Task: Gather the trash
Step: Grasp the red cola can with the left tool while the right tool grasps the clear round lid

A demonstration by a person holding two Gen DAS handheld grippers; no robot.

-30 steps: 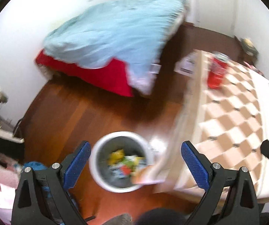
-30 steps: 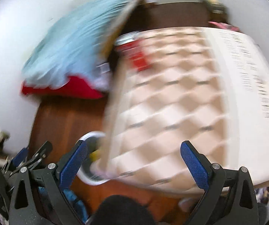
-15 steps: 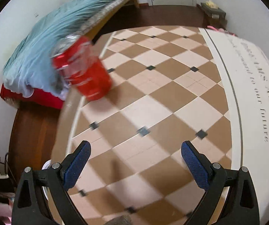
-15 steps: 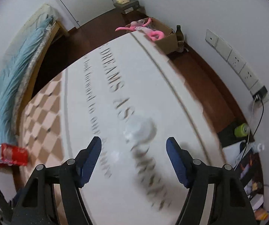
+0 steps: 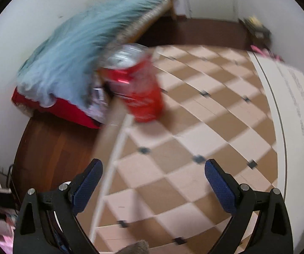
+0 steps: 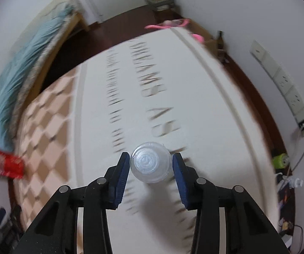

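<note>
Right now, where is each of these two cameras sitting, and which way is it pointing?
Left wrist: on the left tool, looking along its open blue fingers at a red can on the checked table cover.
Right wrist: on the right tool, looking down at a clear plastic cup between its fingers.
Shared: the can, table cover and blue bedding.

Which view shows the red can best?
Left wrist. The can fills the upper middle, standing at the table's checkered edge, silver top visible, though motion-blurred. The right wrist view shows the can only small and smeared at the far left edge.
</note>
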